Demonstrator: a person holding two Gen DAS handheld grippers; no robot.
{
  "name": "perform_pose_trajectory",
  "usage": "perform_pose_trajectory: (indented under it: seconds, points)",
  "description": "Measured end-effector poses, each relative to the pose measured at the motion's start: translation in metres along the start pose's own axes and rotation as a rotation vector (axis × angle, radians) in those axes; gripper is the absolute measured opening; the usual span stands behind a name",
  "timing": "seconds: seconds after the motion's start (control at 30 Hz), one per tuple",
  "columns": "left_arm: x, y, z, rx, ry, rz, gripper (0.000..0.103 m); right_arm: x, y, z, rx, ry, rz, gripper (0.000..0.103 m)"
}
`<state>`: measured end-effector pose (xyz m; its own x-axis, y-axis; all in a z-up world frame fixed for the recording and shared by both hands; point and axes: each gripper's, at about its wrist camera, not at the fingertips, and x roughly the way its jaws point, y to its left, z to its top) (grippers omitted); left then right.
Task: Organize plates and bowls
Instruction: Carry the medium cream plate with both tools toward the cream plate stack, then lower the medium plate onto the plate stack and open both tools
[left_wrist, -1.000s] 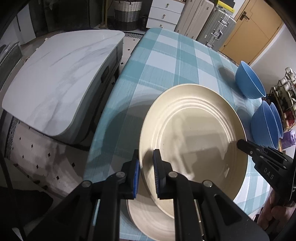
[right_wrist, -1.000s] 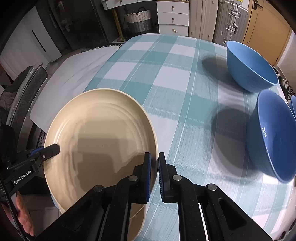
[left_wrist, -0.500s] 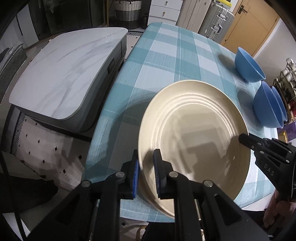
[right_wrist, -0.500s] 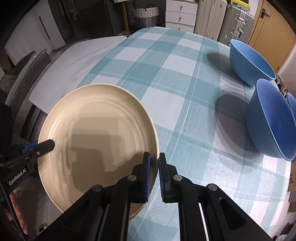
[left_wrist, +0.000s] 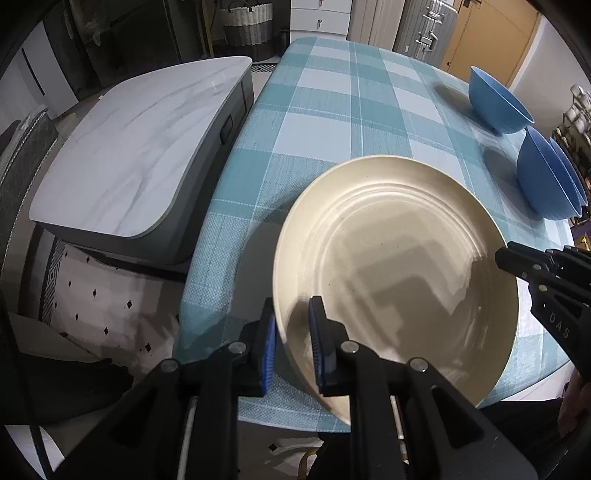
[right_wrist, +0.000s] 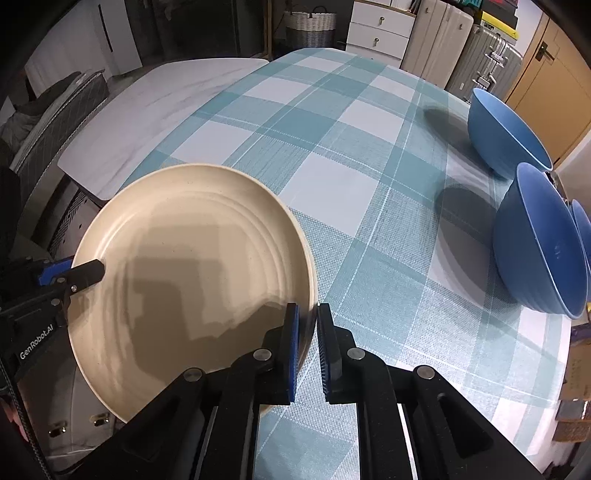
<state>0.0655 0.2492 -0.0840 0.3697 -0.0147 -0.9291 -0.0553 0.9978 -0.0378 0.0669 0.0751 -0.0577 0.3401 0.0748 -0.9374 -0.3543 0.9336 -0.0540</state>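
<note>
A cream plate hangs tilted over the near-left corner of the checked table, its lower rim past the table edge. My left gripper pinches its left rim; the jaws are opening slightly, and the blue pads still touch the rim. My right gripper is shut on the opposite rim. Each gripper shows in the other's view: the right one, the left one. A single blue bowl and two nested blue bowls stand at the table's right edge.
A low marble-topped table stands just left of the checked table, over patterned floor. Suitcases, white drawers and a wicker basket line the far wall. A person's hand shows at the lower right edge of the left wrist view.
Both grippers have carried the plate toward the table's near-left corner and a little lower. A second cream plate seen beneath it a second ago is out of view. The left jaws stand slightly wider.
</note>
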Motion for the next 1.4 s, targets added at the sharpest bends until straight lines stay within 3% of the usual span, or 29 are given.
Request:
perform_pose_trajectory:
  seconds: [0.23,0.43,0.53,0.67,0.73,0.77,0.83,0.9,1.0,1.4]
  points:
    - [0.001,-0.008,-0.004,0.04,-0.035,0.037,0.018,0.002,0.005,-0.001,-0.026,-0.006,-0.026,0.012]
    - [-0.001,-0.007,-0.014,0.033,-0.111,0.032,0.021,0.009,0.005,-0.002,-0.017,-0.004,-0.002,0.019]
    - [-0.001,0.0,-0.015,-0.006,-0.113,-0.002,0.024,0.01,0.002,-0.002,-0.004,-0.01,0.02,0.02]
    - [-0.003,0.021,-0.017,-0.136,-0.093,-0.069,0.031,0.012,-0.007,-0.002,0.056,0.012,0.087,0.021]
    - [-0.004,0.029,-0.02,-0.172,-0.079,-0.09,0.038,0.012,-0.013,-0.003,0.09,0.016,0.11,0.022]
    - [-0.004,0.031,-0.022,-0.178,-0.068,-0.098,0.046,0.011,-0.016,-0.003,0.106,0.009,0.124,0.023]
    - [-0.003,0.034,-0.027,-0.202,-0.054,-0.122,0.047,0.011,-0.024,-0.006,0.14,0.002,0.175,0.035]
    - [0.001,0.038,-0.031,-0.241,-0.023,-0.192,0.047,0.014,-0.03,-0.009,0.168,0.015,0.232,0.049]
    - [0.009,0.043,-0.034,-0.316,0.016,-0.253,0.049,0.019,-0.034,-0.015,0.192,0.018,0.278,0.051]
    - [0.013,0.028,-0.031,-0.297,0.006,-0.282,0.048,0.027,-0.029,-0.023,0.255,0.026,0.379,0.051]
